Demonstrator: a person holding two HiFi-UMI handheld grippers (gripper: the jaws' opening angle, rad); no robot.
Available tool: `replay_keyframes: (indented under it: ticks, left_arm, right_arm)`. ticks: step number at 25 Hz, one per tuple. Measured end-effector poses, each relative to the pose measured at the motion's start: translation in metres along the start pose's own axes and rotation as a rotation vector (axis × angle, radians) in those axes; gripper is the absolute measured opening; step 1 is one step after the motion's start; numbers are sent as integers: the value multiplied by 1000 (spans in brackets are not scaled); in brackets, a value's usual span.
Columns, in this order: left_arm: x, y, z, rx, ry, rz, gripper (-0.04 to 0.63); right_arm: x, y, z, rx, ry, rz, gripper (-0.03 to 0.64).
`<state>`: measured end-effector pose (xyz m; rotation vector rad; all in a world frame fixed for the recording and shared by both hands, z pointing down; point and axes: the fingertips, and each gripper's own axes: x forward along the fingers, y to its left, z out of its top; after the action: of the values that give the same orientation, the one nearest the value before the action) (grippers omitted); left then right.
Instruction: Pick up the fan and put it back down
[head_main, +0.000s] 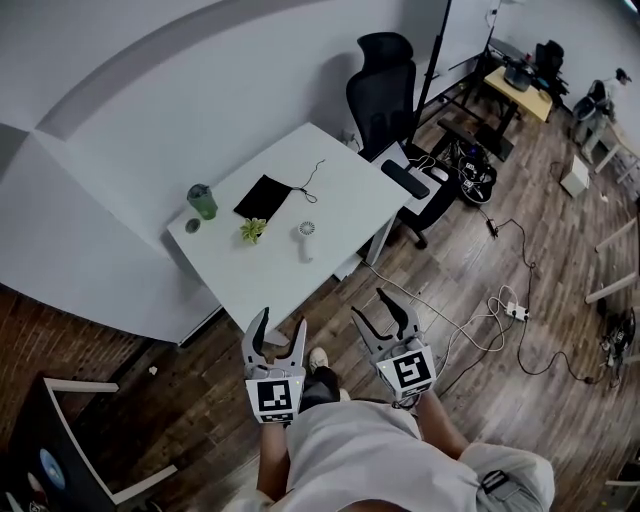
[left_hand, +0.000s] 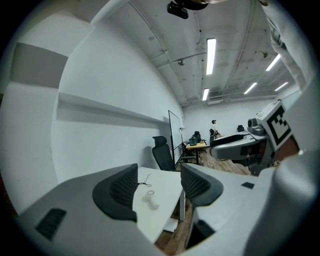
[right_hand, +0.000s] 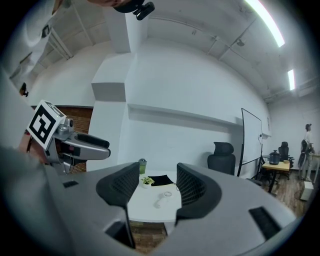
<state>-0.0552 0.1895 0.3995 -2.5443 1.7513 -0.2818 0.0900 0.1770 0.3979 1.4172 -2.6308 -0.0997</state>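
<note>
1. The left gripper (head_main: 282, 320) is held over the wooden floor, short of the white table (head_main: 330, 185), with its jaws spread and nothing between them.
2. The right gripper (head_main: 368, 303) is held beside it, likewise spread and empty.
3. Across the table are seen a green cup (head_main: 202, 201), a small plant (head_main: 252, 230), a black pouch (head_main: 263, 197), and the white fan (head_main: 306, 238), lying near the middle.

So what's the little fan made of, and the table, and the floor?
The fan looks like white plastic: smooth, matte and moulded in one shape, though it's small here. The table has a plain, flat white top, maybe painted or laminated board; I can't tell which. The floor looks like wood planks: brown, with long board lines.
</note>
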Motion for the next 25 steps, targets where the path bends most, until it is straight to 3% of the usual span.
replay_keyframes:
  ticks: [25]
  left_arm:
    - [132,74,-4,-16,-7,-146,261]
  right_arm:
    - [132,-40,4,-16,48,-92,235]
